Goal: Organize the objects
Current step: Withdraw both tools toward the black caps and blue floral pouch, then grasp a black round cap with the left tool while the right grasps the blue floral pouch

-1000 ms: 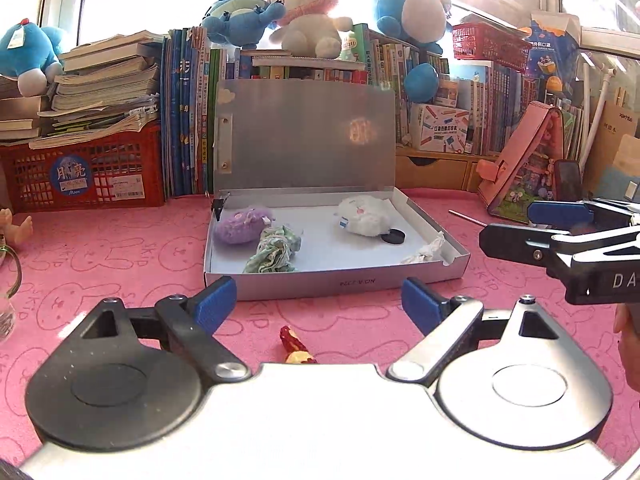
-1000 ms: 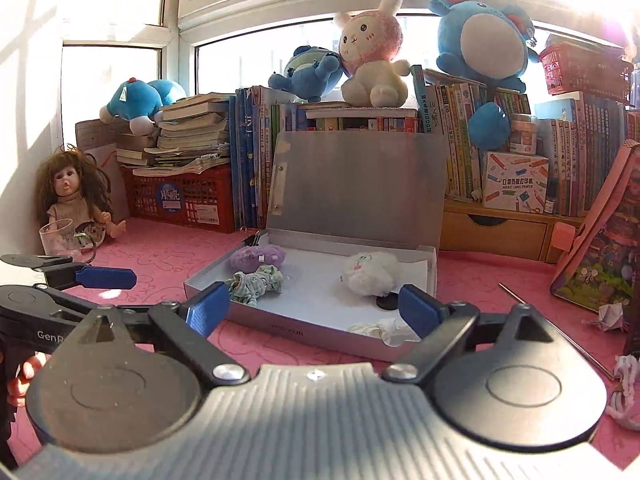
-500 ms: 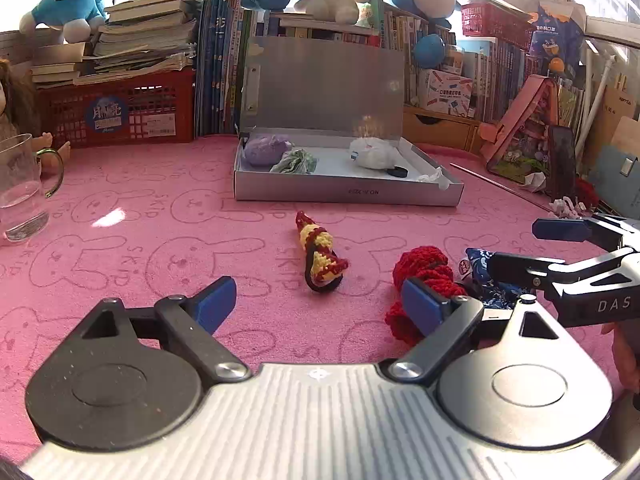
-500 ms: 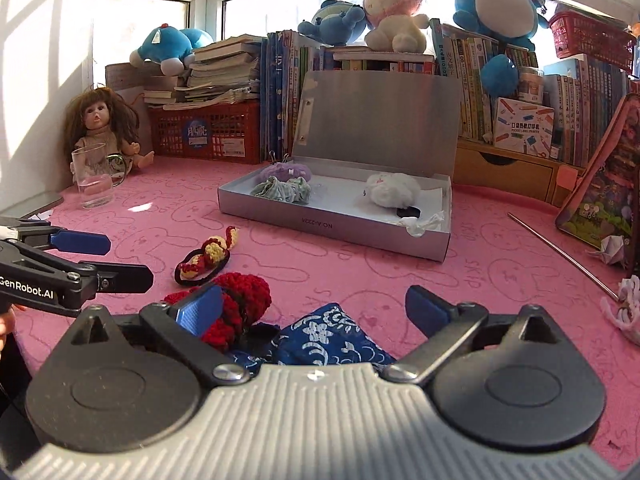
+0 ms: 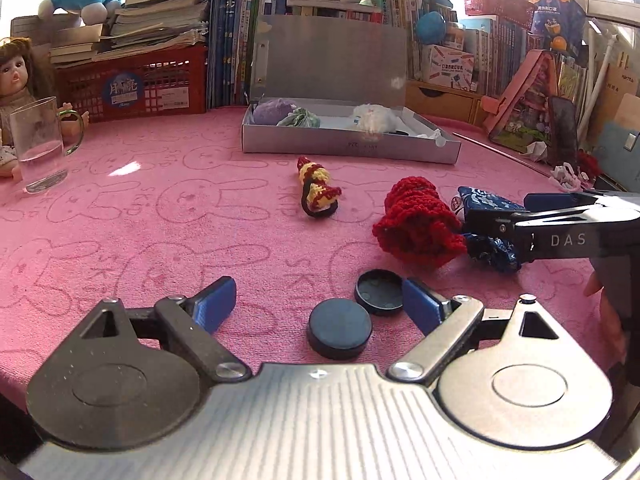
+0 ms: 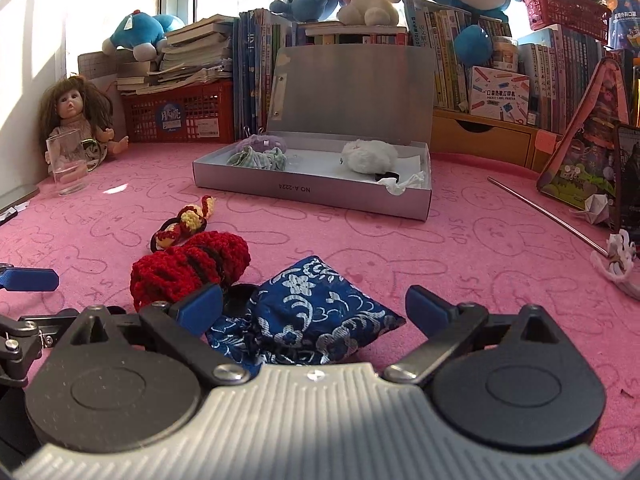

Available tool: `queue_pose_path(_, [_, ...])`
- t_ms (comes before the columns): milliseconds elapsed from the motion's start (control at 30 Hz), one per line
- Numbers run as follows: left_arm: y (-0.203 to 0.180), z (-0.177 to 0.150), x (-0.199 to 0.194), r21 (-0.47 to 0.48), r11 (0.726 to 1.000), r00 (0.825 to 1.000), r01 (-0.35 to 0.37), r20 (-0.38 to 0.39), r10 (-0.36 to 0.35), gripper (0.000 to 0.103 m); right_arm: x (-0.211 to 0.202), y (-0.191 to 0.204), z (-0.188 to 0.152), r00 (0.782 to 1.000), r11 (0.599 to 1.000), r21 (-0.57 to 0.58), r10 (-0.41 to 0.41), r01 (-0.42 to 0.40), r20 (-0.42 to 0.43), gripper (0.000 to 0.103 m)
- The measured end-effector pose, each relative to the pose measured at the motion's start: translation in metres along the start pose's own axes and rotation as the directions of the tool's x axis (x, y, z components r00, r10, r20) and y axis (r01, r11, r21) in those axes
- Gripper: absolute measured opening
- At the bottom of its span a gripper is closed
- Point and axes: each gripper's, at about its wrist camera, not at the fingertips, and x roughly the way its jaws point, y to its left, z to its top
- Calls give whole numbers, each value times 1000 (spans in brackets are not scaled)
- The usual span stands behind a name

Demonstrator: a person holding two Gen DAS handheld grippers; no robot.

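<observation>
My left gripper (image 5: 318,300) is open, low over the pink mat. A black round disc (image 5: 339,328) lies between its fingers, and a second black disc (image 5: 379,292) sits against the right finger. My right gripper (image 6: 314,306) is open with a blue patterned pouch (image 6: 312,312) lying between its fingers, pads apart from it. A red crochet piece (image 6: 192,268) rests just left of the pouch, beside the left finger. Further on lies a red-and-yellow crochet hair tie (image 6: 184,224). The open silver box (image 6: 312,188) behind holds a few soft items.
A glass mug (image 5: 38,148) and a doll (image 6: 76,108) stand at the far left. A red basket (image 5: 136,88), books and plush toys line the back. A thin metal rod (image 6: 548,212), crumpled paper (image 6: 620,256) and a pink case (image 5: 528,108) are on the right.
Both grippers have pulled back from the box and sunk toward the mat. The black discs have come into the left wrist view, and the blue pouch now lies between the right gripper's fingers.
</observation>
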Motion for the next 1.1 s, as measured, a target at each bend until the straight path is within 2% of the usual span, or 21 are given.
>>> queue_pose_path(167, [-3,-10,-4,31,999,999,-40,21,39,92,5,6,-1,999,999,-35,-7,6,-32,101])
queue_pose_path(400, [-5,-17,-7,64,996,998,-61,28,59,92,9,12,-2,998,998,-62,-14,11,-58,101])
queue_pose_path(900, [-8,-16,-9,42,996,997,-74,16,73,90,11,14,-2,997,997,-71,-17,12,-73,101])
queue_pose_path(933, [-8,-16,-10,40,996,997,-75,16,75,87,11,14,-2,997,997,-71,-17,12,-73,101])
queue_pose_path(967, [-9,-16,-11,43,996,997,-77,19,76,80,11,14,-2,997,998,-67,-15,10,-76,101])
queue_pose_path(1000, [-9,-16,-12,45,996,997,-77,22,76,75,11,13,-2,996,998,-61,-9,4,-84,99])
queue_pose_path(1067, [-9,-14,-14,50,996,997,-77,22,76,59,10,11,-1,995,999,-35,24,-28,-93,93])
queue_pose_path(1100, [-9,-13,-14,51,996,997,-79,20,78,56,9,9,-1,995,999,-21,40,-42,-94,90])
